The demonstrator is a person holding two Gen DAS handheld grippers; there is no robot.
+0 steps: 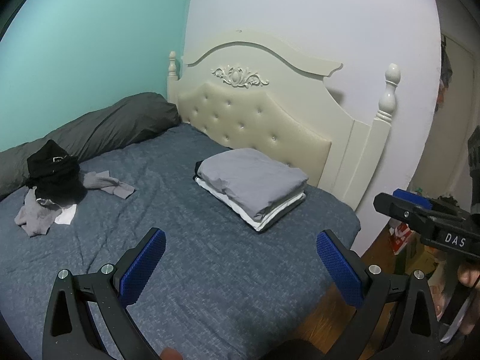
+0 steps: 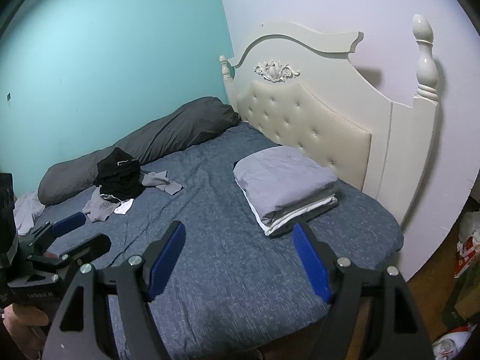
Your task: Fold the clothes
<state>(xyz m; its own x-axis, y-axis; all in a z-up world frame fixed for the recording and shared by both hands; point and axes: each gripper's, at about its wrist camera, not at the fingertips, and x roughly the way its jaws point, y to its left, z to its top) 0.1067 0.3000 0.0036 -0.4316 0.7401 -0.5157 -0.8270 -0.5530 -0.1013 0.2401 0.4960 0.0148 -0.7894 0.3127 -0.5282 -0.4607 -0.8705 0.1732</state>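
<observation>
Both tools are up over the near part of the bed (image 1: 210,270), and neither touches any cloth. My left tool (image 1: 240,255) has its blue pads spread wide with nothing between them; below the gap I see only the blue-grey bedcover. My right tool (image 2: 240,250) is likewise spread apart and empty. From the left wrist view it also appears at the right edge, out past the side of the bed and above the wooden floor (image 1: 330,309).

The folded stack (image 1: 255,187) lies on the bed near the headboard (image 1: 270,114). A grey piece sits on top, with white and darker layers beneath it. From the right wrist view, the near corner of the stack sits just beyond the right pad of my right tool, but they are apart.

The unfolded pile (image 1: 54,180) lies well apart from the stack, toward the teal wall (image 1: 90,45). It holds a black garment on top of grey pieces and a white one. It rests beside the long dark-grey pillow (image 1: 105,129) that runs along that wall.
</observation>
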